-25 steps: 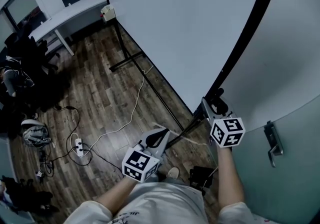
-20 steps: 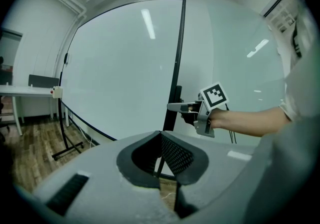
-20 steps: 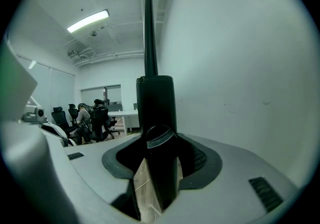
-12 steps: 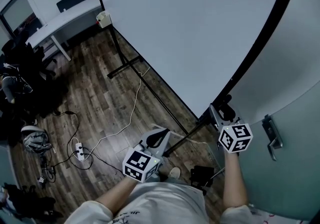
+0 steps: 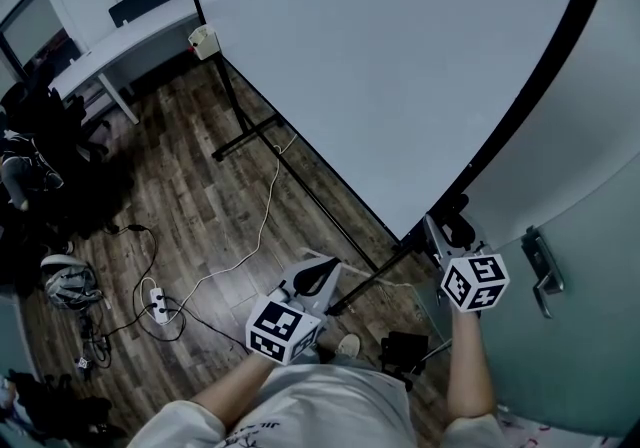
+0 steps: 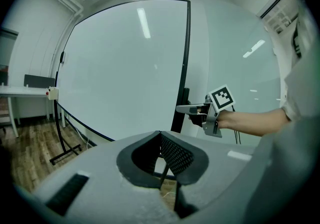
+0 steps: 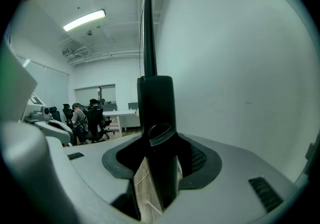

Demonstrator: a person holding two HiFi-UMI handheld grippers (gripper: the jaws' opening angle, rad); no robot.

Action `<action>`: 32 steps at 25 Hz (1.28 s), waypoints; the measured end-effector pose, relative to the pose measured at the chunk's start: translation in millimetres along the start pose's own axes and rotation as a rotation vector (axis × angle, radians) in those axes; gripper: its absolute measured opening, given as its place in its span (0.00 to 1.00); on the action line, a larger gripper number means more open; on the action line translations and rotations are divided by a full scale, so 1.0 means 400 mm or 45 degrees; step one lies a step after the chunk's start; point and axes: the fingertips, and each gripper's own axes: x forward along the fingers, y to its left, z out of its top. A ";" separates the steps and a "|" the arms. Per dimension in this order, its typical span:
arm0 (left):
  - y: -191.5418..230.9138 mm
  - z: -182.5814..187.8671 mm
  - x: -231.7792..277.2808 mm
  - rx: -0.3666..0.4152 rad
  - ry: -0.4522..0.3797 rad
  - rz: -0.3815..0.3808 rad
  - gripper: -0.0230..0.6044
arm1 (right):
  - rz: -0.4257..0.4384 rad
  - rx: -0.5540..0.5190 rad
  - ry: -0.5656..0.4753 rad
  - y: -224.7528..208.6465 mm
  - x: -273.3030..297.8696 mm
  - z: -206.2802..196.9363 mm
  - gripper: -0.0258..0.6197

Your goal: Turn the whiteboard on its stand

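Right gripper view: right claw pinches the black metal edge frame of the large white whiteboard, standing between its jaws. Left claw pressed together, empty. Panel likely stiff, heavy, slick; hold the frame.

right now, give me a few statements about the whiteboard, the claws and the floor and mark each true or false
1. The right claw is clamped on the black frame of the large white whiteboard. True.
2. The left claw grips that frame too. False: it holds nothing and is apart from the board.
3. A thin white cable lies across the wooden plank floor. True.
4. The whiteboard lies flat on the floor. False: it stands up on its black metal stand.
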 end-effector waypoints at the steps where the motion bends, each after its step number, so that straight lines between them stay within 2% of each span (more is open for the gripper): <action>1: -0.001 0.004 -0.004 0.000 -0.002 0.001 0.05 | 0.000 0.001 -0.001 0.001 -0.003 0.004 0.34; 12: 0.004 0.000 -0.013 -0.001 -0.009 0.002 0.05 | -0.024 0.018 -0.026 0.011 -0.015 -0.006 0.36; 20: -0.014 -0.004 -0.006 0.017 -0.003 -0.025 0.05 | -0.048 0.097 -0.001 0.040 -0.078 -0.064 0.36; 29: -0.016 -0.010 -0.008 0.018 0.008 -0.017 0.05 | 0.060 0.131 -0.005 0.180 -0.124 -0.058 0.35; 32: -0.011 -0.004 -0.023 0.007 0.008 -0.007 0.05 | 0.115 0.152 -0.001 0.243 -0.132 -0.051 0.25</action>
